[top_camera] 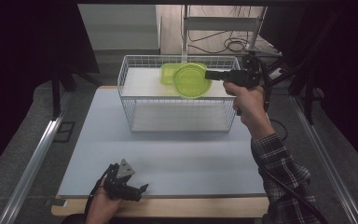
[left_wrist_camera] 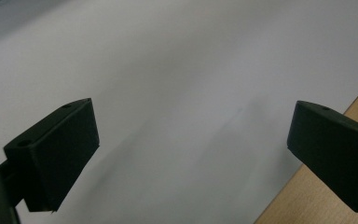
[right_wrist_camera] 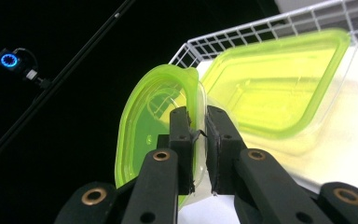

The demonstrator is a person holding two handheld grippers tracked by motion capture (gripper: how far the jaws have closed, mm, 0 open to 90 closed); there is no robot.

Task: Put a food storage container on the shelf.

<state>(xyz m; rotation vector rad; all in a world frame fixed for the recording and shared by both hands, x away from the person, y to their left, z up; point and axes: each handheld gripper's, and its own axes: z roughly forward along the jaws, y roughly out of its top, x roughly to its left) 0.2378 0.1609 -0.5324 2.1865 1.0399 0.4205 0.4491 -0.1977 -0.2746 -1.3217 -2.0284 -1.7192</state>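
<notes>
Lid held on edge above the basket shelf

Right gripper (top_camera: 208,74) pinches the rim of a green lid (top_camera: 192,80), jaws pressed on the thin plastic edge; the right gripper view shows the rim caught between the two black pads (right_wrist_camera: 182,140). Lid hangs tilted, nearly on edge, over the upper shelf of the white wire basket (top_camera: 130,100). Grip at the rim rather than the face, probably because the flat face offers nothing to clamp.

Just behind the lid, on the same shelf, sits a green container (top_camera: 168,72), open side up as far as the right gripper view shows (right_wrist_camera: 279,88). Lid and container look close, perhaps touching at one corner; cannot tell for certain.

Left gripper (top_camera: 140,190) rests low at the near edge of the table (top_camera: 177,158), well apart from the basket. Its jaws stand spread wide with nothing between them, bare tabletop (left_wrist_camera: 191,70) beneath. Judged idle, parked out of the way.

Judgement: lid would need turning flat before it could seat on the container.
</notes>
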